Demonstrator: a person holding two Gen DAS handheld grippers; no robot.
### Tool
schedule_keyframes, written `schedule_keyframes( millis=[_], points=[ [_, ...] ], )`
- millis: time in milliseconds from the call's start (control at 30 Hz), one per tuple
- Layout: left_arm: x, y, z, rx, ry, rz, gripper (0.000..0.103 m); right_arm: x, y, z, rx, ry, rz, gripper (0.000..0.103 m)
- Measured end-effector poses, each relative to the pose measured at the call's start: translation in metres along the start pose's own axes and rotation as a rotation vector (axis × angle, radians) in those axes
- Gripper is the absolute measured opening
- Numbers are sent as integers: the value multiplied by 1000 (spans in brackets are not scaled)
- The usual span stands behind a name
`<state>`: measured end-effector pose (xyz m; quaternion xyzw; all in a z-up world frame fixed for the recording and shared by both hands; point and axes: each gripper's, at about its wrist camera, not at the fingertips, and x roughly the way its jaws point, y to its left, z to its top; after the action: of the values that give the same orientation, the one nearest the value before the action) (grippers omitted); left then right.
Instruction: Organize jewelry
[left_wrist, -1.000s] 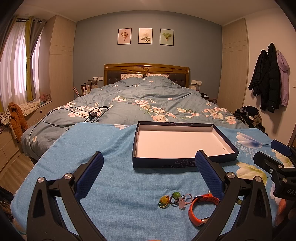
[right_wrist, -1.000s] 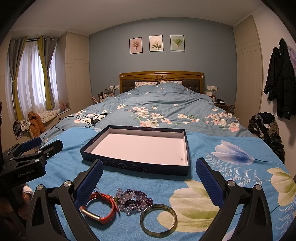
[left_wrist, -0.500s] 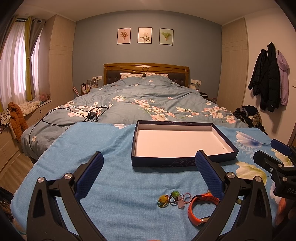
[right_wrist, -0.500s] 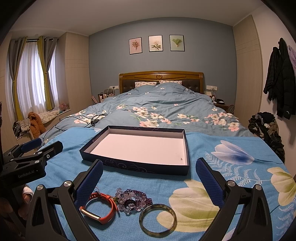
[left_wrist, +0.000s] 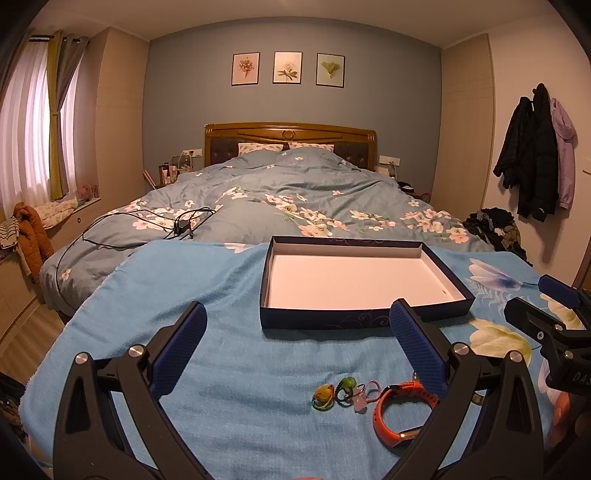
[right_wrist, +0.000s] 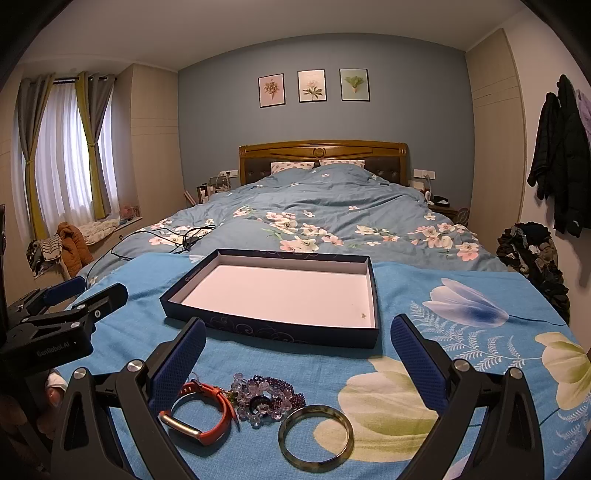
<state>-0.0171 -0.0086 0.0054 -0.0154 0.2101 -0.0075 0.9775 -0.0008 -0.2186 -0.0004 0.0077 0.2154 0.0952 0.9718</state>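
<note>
Nothing has visibly shifted: both left tongs (left_wrist: 297, 349) and right tongs (right_wrist: 299, 360) hang apart, gripping nothing. Orange band (right_wrist: 199, 413), beads (right_wrist: 264, 400) and bangle (right_wrist: 316, 437) lie at lower frame, between the right tongs; box (right_wrist: 273, 334) sits beyond, bare blanket (left_wrist: 229, 295) around.

Left gripper (left_wrist: 295, 347): two black plastic arms of triangular cut-out form, each with two silver round screws; fingers (left_wrist: 177, 349) faced with dark blue dimpled rubber pads. White lettering "GenRobot.AI" on its black body, seen from the right wrist view.

Right gripper (right_wrist: 295, 362): same build, black arms, blue textured pads, silver screws. Bare skin shows at both handles.
</note>
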Motion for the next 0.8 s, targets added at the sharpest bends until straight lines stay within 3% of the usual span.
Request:
schedule_keyframes(
  millis=[467,633,800],
  points=[
    [12,2,-6,15,52,-20,97,7,-3,-6,-29,42,5,97],
    [20,2,-11,47,97,-50,89,13,-17,-15,-31,116,-6,96],
    [28,-7,-23,97,166,-127,84,26,-30,-29,-23,229,9,87]
  ],
)
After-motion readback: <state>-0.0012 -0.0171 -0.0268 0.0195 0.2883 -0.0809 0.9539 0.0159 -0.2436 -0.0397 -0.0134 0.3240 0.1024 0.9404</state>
